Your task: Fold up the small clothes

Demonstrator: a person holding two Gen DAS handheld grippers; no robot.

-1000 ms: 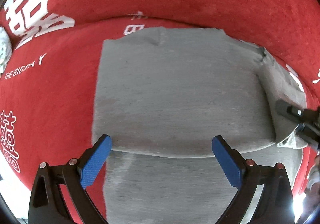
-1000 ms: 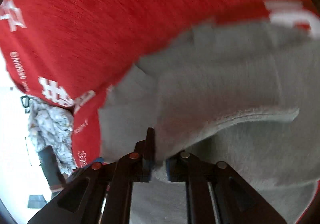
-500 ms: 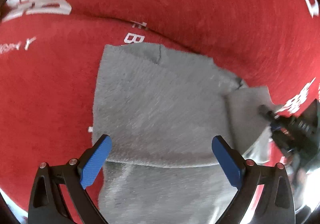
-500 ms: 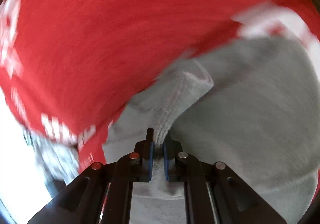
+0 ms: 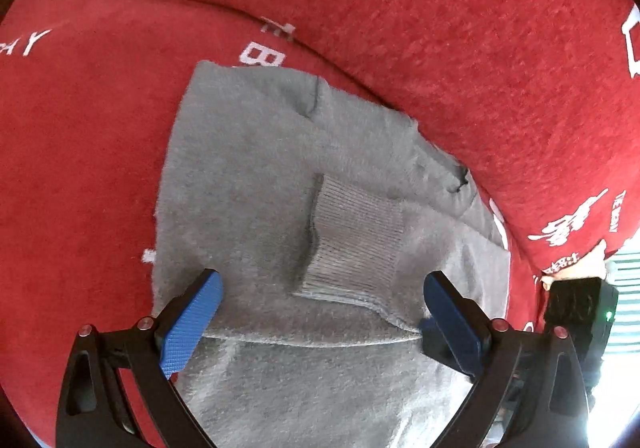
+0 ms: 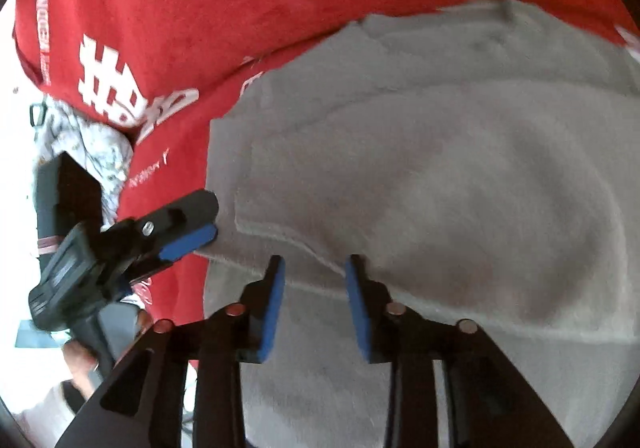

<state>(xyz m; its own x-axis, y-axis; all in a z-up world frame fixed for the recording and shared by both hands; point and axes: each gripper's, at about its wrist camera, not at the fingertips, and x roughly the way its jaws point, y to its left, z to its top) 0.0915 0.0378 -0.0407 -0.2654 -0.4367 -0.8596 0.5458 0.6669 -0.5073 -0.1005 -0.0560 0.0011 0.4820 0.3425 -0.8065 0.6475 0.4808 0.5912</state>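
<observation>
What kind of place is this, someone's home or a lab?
Probably a home, though little of the room shows. A grey sweater lies on a plush red cover with white lettering, which looks like a sofa or bed. A crumpled patterned cloth sits beyond its edge.

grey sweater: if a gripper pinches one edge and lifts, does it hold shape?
Probably not. The grey sweater looks soft and drapes in folds, so it should sag. Its ribbed cuff may unfold. The fuzzy knit likely grips the red cover.
</observation>
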